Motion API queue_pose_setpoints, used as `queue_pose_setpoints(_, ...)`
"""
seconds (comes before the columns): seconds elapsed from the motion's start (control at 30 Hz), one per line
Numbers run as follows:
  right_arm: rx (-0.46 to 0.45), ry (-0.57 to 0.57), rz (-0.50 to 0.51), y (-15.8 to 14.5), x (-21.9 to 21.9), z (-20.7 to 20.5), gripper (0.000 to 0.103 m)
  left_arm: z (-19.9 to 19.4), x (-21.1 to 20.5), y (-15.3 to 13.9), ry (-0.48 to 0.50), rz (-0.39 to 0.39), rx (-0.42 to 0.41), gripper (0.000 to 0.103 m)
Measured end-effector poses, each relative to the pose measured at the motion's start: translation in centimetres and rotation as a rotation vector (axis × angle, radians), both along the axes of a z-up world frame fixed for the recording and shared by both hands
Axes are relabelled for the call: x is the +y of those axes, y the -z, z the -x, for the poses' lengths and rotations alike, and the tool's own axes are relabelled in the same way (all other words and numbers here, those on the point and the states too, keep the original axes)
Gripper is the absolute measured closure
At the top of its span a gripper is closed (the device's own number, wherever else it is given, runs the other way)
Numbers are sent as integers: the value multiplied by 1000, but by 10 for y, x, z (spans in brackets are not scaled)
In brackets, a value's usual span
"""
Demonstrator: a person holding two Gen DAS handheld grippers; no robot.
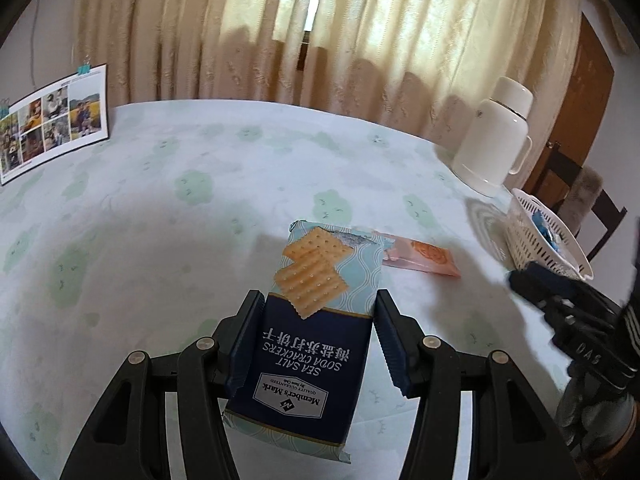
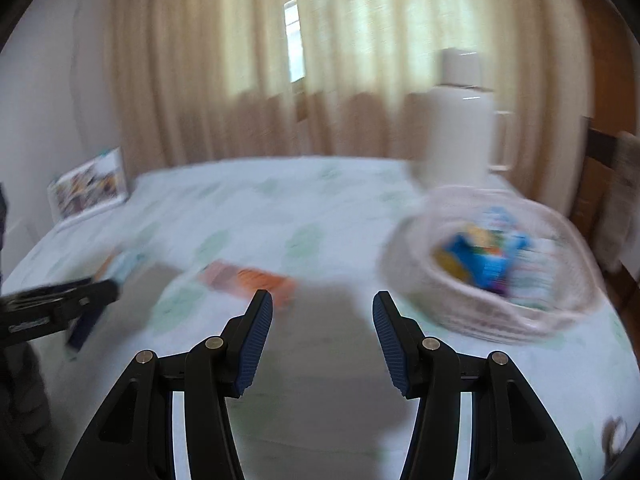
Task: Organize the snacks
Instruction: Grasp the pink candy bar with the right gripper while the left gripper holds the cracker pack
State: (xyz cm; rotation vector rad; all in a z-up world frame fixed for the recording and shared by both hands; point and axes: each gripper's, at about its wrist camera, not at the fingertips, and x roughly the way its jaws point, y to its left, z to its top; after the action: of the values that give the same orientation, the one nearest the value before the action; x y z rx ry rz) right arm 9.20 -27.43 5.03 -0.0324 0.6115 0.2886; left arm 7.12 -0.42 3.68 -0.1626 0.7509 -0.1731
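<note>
My left gripper (image 1: 318,300) is shut on a blue and light-blue pack of sea salt soda crackers (image 1: 316,320), held above the table with its blue pads on both long sides. An orange-pink snack packet (image 1: 420,258) lies on the tablecloth just beyond it; it also shows blurred in the right wrist view (image 2: 248,280). My right gripper (image 2: 323,304) is open and empty above the table, between that packet and a white basket (image 2: 408,280) holding several colourful snack packs. The right gripper shows at the right edge of the left wrist view (image 1: 516,280). The left gripper with the crackers appears at the left of the right wrist view (image 2: 114,284).
A white thermos jug (image 1: 494,140) stands at the back right, behind the white basket (image 1: 532,236). A photo calendar (image 1: 52,124) leans against the wall at the far left. Curtains hang behind the table. A dark chair (image 1: 584,188) stands past the table's right edge.
</note>
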Motion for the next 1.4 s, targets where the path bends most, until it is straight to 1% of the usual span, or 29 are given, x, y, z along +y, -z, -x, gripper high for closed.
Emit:
queue_pose_setpoints(0.07,81,-111,-17,4,14,-20,49,1,3,-1,-15,3,-5,51)
queue_pose_setpoints(0.13,139,-168,-6,10,28,-42,49,2,6,-2,-23,1,-11,51)
queue_pose_setpoints(0.2,178,-187,17,17,39,-65,49,2,7,-3,-29,7,-13,51)
queue_pose_setpoints(0.3,224,-217,16,22,50,-93,49,2,8,-2,-25,12,-4,51)
queue_pose_setpoints(0.43,240,-249,28,23,62,-117,49,0,8,-2,-16,14,9,51)
queue_pose_setpoints(0.57,287,-272,-6,27,66,-134,49,-3,12,0,-27,34,27,51)
queue_pose_setpoints(0.63,315,-275,-21,33,65,-134,49,-5,16,1,-35,51,40,51)
queue_pose_setpoints(0.73,316,-293,-24,34,61,-119,49,-7,19,3,-42,72,57,51)
queue_pose_setpoints(0.83,339,-330,-51,34,61,-103,49,-7,18,3,-46,72,58,51)
queue_pose_setpoints(0.97,326,-337,-24,34,70,-88,46,-6,15,3,-44,59,57,51)
queue_pose_setpoints(1.03,311,-304,5,34,76,-90,46,-6,16,3,-46,58,58,51)
queue_pose_setpoints(1.17,261,-231,103,36,91,-99,46,-5,18,3,-54,67,61,51)
queue_pose_setpoints(1.33,240,-189,158,36,100,-105,47,-4,17,3,-47,63,62,51)
queue_pose_setpoints(1.4,224,-182,183,37,103,-102,56,-4,16,2,-43,61,61,51)
